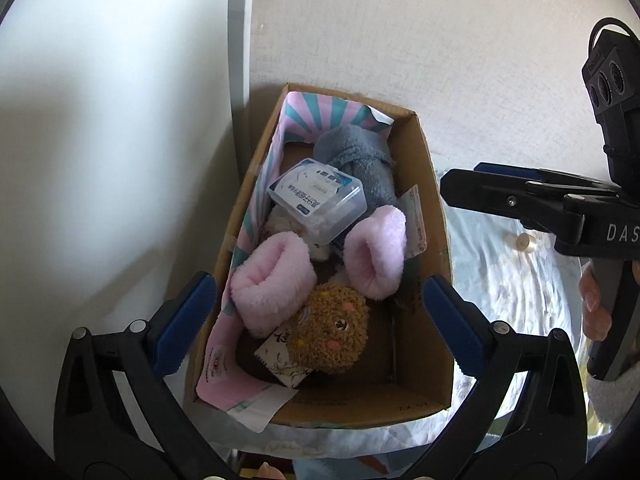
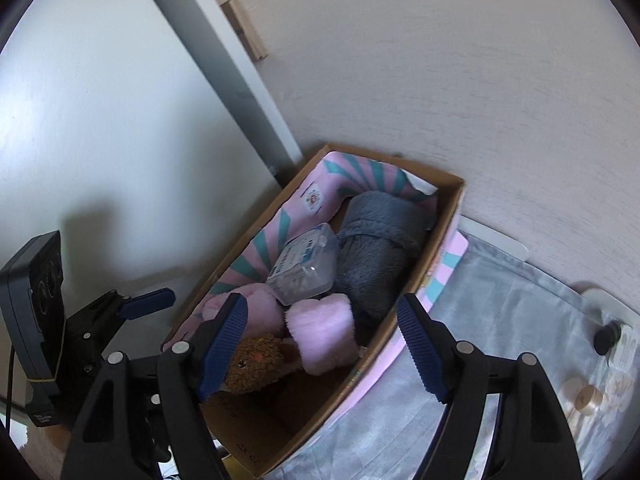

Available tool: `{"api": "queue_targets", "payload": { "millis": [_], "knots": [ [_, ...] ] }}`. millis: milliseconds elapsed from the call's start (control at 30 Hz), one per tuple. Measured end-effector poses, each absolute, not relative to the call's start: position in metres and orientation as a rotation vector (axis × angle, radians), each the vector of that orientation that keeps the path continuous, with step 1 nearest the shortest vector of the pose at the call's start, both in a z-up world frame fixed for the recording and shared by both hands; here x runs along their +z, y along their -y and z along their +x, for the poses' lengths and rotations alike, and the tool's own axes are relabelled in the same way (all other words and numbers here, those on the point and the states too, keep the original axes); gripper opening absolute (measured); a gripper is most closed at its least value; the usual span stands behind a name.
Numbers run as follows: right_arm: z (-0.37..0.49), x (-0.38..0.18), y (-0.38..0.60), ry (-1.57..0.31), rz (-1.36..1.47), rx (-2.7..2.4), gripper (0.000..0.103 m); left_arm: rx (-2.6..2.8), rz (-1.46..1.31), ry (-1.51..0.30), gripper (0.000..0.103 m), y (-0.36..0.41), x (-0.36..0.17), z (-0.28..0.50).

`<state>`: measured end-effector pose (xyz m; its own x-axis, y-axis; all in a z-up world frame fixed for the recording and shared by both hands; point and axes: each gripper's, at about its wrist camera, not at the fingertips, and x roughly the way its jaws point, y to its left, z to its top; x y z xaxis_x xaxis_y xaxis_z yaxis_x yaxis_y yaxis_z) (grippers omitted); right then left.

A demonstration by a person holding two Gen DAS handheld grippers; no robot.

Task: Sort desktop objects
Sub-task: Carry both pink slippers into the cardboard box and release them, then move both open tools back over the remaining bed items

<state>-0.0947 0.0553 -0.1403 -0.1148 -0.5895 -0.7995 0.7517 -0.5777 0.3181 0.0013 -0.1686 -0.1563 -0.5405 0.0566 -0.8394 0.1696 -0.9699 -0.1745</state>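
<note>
A cardboard box (image 1: 430, 216) stands against the wall, lined with pink and teal paper. In it lie two pink fluffy slippers (image 1: 276, 280), a grey plush cloth (image 1: 360, 156), a clear plastic case (image 1: 318, 198) and a brown fuzzy toy (image 1: 332, 332). My left gripper (image 1: 316, 316) is open and empty, hovering over the box's near end. My right gripper (image 2: 320, 344) is open and empty above the same box (image 2: 432, 240); it also shows side-on in the left wrist view (image 1: 464, 184). The toy (image 2: 252, 364) and case (image 2: 304, 264) show in the right wrist view too.
A pale blue floral cloth (image 1: 516, 300) covers the table right of the box. Small round wooden pieces (image 2: 586, 398) and a dark knob (image 2: 606, 336) lie at the far right. A white wall panel (image 1: 100, 160) is to the left.
</note>
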Motion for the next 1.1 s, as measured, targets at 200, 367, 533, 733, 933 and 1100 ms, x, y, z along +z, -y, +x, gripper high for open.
{"api": "queue_targets", "payload": {
  "millis": [200,367,533,733,933,1100],
  "knots": [
    [-0.093,-0.133,-0.063,-0.185,1.207,-1.866,0.073,-2.678,1.468,-0.385,0.103,0.168,-0.154,-0.002],
    [-0.092,-0.125,-0.075,-0.168,1.204,-1.895,0.073,-2.668,1.469,-0.390,0.103,0.166,-0.140,0.000],
    [-0.098,-0.117,-0.102,-0.130,1.202,-1.947,0.073,-2.707,1.469,-0.371,0.103,0.157,-0.121,-0.001],
    [-0.111,-0.100,-0.153,-0.075,1.171,-2.066,0.073,-2.813,1.457,-0.324,0.103,0.122,-0.104,-0.021],
    [-0.129,-0.079,-0.219,-0.031,1.159,-2.220,0.073,-2.981,1.413,-0.246,0.103,0.071,-0.083,-0.036],
    [-0.146,-0.069,-0.272,-0.012,1.166,-2.330,0.073,-3.078,1.433,-0.156,0.103,0.024,-0.072,-0.050]
  ]
}}
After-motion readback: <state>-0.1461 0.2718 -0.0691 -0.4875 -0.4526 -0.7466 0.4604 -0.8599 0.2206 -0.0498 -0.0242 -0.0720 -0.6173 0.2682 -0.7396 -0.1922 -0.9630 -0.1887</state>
